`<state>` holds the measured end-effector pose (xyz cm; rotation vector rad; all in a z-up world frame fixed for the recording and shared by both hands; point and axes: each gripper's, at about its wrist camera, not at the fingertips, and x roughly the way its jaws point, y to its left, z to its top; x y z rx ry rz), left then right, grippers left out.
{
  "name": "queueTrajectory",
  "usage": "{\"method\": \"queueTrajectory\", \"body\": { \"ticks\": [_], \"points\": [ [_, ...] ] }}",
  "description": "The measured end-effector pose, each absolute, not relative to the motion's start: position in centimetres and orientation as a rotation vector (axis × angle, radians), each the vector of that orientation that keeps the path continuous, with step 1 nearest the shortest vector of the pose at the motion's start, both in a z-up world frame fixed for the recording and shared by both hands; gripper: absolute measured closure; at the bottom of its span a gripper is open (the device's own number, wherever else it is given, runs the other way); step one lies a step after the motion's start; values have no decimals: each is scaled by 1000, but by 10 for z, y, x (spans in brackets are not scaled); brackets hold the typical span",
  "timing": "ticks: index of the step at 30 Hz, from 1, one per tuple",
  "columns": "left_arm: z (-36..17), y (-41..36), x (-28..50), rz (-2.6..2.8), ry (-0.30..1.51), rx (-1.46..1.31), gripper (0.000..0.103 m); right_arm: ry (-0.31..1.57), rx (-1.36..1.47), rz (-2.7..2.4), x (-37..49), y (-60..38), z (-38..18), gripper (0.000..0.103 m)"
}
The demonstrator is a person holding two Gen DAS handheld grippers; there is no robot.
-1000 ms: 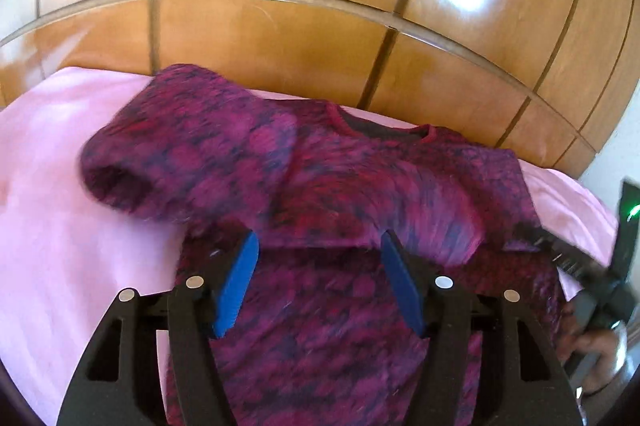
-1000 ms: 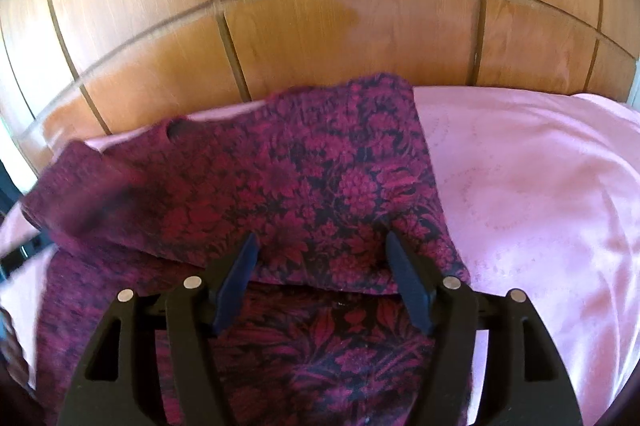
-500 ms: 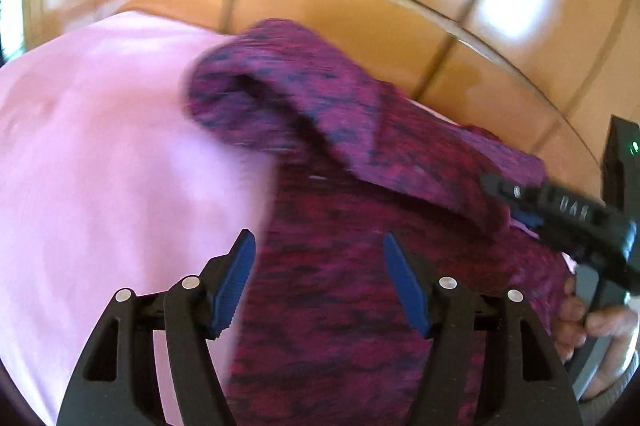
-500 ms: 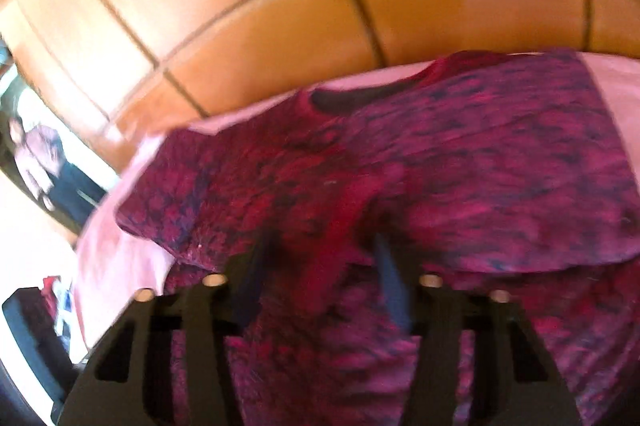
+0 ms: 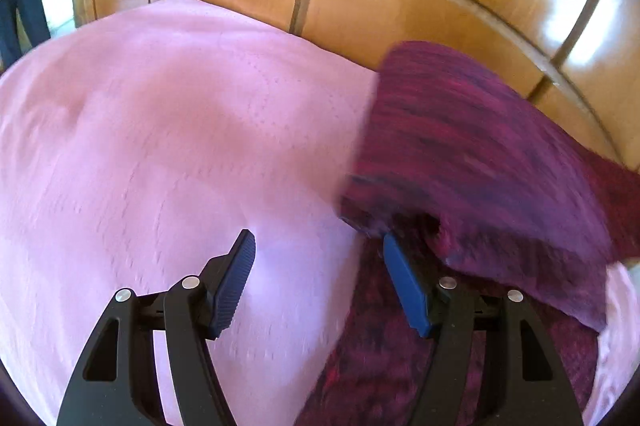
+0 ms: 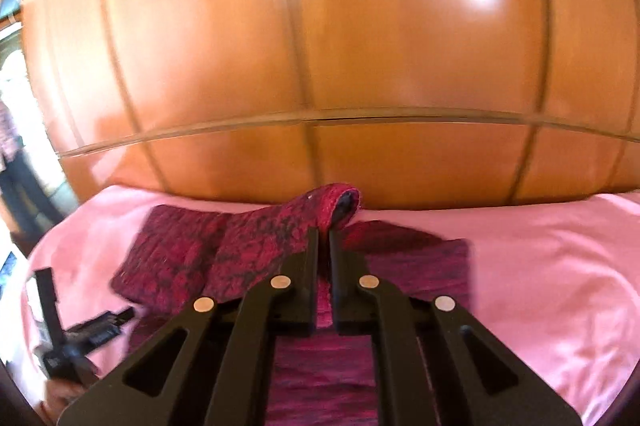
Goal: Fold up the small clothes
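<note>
On the pink bedspread (image 6: 540, 266) by the wooden headboard (image 6: 320, 46) lies the magenta patterned shirt (image 6: 176, 258), its length running across the bed, parallel to the headboard. The right gripper (image 6: 324, 238) is pinched tight on a lifted fold, which rises toward the headboard. The left gripper (image 5: 316, 250) gapes wide at the shirt's edge, holding nothing.

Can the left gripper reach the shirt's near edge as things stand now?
Probably yes. The left gripper is open, with its right finger beside the maroon shirt; only pink bedspread lies between. The right gripper holds a lifted fold farther off.
</note>
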<state>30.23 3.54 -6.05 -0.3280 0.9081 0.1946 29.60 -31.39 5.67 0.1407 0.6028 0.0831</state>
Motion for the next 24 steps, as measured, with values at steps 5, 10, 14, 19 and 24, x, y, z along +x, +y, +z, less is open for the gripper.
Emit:
{"method": "queueTrajectory", "body": {
  "ticks": [5, 10, 14, 19, 24],
  "points": [
    [-70, 25, 322, 261, 941, -247, 37, 725, 203, -6, 305, -363, 8, 99],
    [-70, 21, 313, 264, 932, -233, 39, 863, 249, -58, 315, -383, -55, 99],
    [-61, 28, 299, 152, 921, -268, 43, 846, 332, -38, 306, -391, -63, 99],
    [-35, 62, 288, 3, 848, -436, 43, 852, 353, 1, 307, -403, -64, 96],
    [-31, 89, 316, -107, 881, -642, 43, 846, 415, 39, 300, -410, -56, 92]
  ]
}}
